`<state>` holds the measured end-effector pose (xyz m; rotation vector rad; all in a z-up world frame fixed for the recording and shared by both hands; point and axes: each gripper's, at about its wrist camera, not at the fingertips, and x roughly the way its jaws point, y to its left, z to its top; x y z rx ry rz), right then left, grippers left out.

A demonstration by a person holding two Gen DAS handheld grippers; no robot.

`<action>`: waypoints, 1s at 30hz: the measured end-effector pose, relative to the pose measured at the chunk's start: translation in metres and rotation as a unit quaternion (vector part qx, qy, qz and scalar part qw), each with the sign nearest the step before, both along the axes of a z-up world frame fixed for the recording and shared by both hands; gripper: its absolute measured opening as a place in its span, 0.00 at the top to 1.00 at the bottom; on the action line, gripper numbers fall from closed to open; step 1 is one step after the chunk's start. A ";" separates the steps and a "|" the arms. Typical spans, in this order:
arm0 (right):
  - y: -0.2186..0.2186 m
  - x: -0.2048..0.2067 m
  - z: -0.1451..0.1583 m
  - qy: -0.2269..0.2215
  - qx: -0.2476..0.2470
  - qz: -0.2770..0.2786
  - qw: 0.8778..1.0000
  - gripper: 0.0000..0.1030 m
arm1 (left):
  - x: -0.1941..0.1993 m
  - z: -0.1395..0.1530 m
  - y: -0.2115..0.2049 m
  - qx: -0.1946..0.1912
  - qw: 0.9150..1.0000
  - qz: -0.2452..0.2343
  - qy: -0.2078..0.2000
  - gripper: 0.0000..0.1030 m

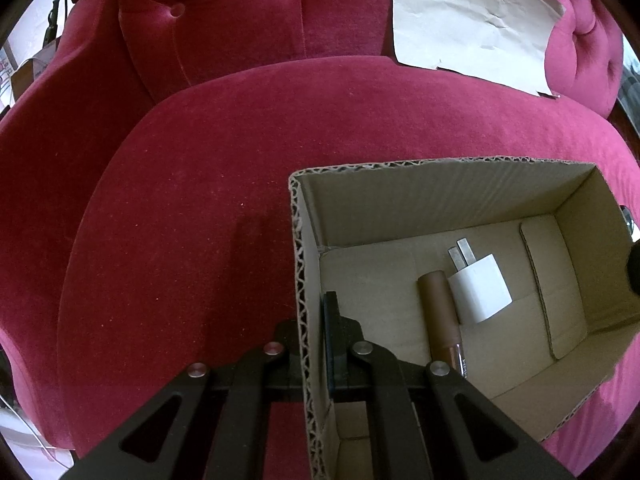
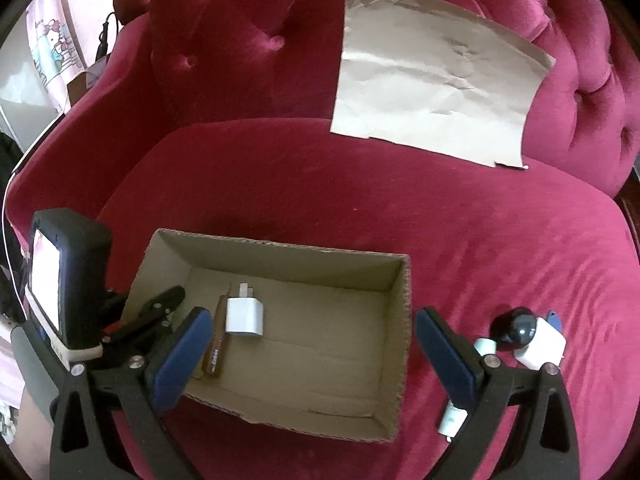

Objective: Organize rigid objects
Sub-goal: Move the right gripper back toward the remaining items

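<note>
**Mia:** Where is the box?

**Sam:** The cardboard box (image 2: 280, 340) sits on the red sofa seat (image 2: 440, 232). The left tongs (image 1: 314, 344) are pressed together on the box's left wall (image 1: 302, 300). One finger is outside the wall and one is inside. They pinch it tight.

**Mia:** And the right tongs?

**Sam:** The right tongs (image 2: 308, 356) are spread as wide as they go. Nothing is between the blue pads (image 2: 182, 360) but the box down below. The pads press on nothing.

**Mia:** What is in the box?

**Sam:** Two things. A white plug charger (image 2: 245, 316) lies on the bottom, just past the left pad of the right tongs. Its metal prongs point away from the tongs. A brown tube (image 2: 214, 344) lies right beside it, touching it, closer to that left pad. From the left tongs, both lie a bit ahead and to the right, inside the wall being pinched.

**Mia:** Is anything still outside the box?

**Sam:** Yes. Just past the right pad of the right tongs, on the seat, there is a dark round thing (image 2: 516, 328). A white block (image 2: 542, 344) touches it. A small blue bit (image 2: 554, 318) peeks out behind the block. A little white piece (image 2: 486, 346) lies beside the right pad. Another white piece (image 2: 452, 420) is partly hidden under that arm.

**Mia:** What is far ahead of the tongs?

**Sam:** A wrinkled sheet of brown paper (image 2: 432, 92) leans on the sofa back (image 2: 248, 40), well apart from the box.
</note>
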<state>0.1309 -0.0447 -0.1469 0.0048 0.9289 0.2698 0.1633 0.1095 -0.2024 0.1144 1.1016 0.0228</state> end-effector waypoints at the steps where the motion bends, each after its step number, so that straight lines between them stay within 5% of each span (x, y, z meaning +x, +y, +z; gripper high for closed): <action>1: -0.002 0.000 0.001 -0.001 0.000 -0.001 1.000 0.00 | 0.000 0.000 0.000 0.001 1.000 0.000 0.000 0.95; 30: -0.106 -0.010 -0.006 0.006 -0.027 -0.069 0.997 0.00 | 0.000 -0.001 -0.002 0.004 1.000 0.001 0.000 0.95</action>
